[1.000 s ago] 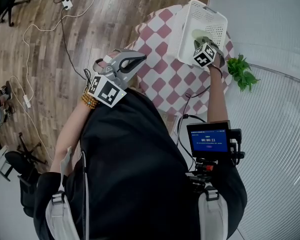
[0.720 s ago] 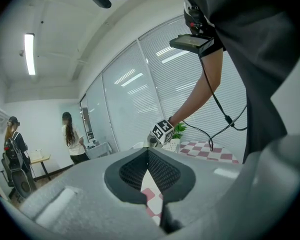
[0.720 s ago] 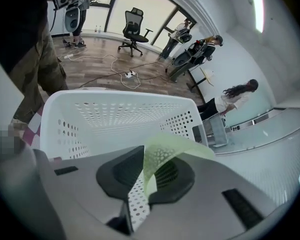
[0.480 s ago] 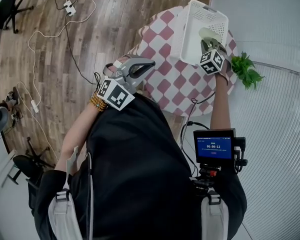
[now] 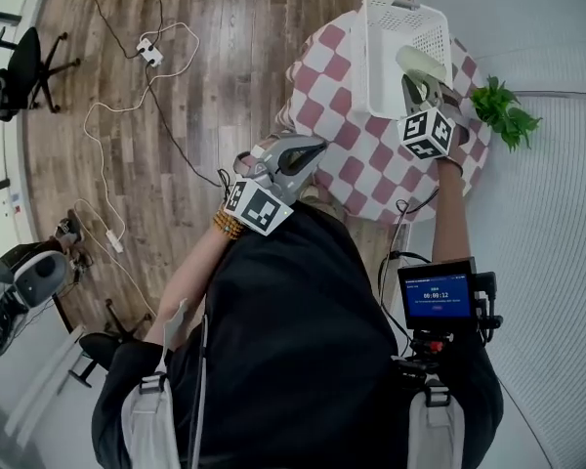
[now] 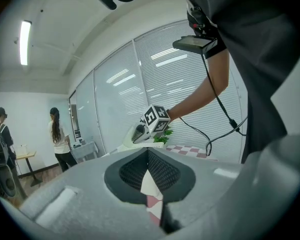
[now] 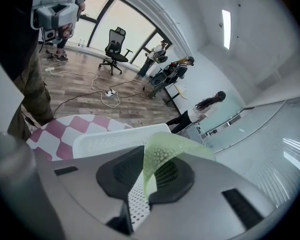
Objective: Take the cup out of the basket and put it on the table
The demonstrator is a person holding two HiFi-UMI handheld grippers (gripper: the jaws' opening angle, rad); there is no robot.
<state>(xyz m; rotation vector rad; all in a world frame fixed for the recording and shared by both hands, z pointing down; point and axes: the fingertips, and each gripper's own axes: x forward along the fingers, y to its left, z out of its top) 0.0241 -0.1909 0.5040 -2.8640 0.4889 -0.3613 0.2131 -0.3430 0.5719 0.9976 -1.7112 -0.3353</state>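
Observation:
The pale green cup [image 5: 419, 64] hangs over the right side of the white basket [image 5: 379, 62], its rim pinched by my right gripper [image 5: 418, 88], which is shut on it. In the right gripper view the cup's thin wall [image 7: 167, 146] stands between the pads, with the basket [image 7: 115, 139] just below. The basket stands on the round table [image 5: 342, 154] with a pink and white chequered cloth. My left gripper [image 5: 315, 146] hovers at the table's near left edge, shut and holding nothing. From the left gripper view the right gripper [image 6: 140, 133] shows with the cup [image 6: 127, 140] held up.
A green plant [image 5: 504, 115] sits at the table's right edge. A power strip [image 5: 150, 52] and cables lie on the wooden floor to the left, near office chairs [image 5: 10, 62]. A screen unit [image 5: 437, 296] hangs at the person's waist. People [image 6: 60, 136] stand in the background.
The right gripper has risen with the cup from inside the basket to above its rim. The left gripper has shifted a little toward the table.

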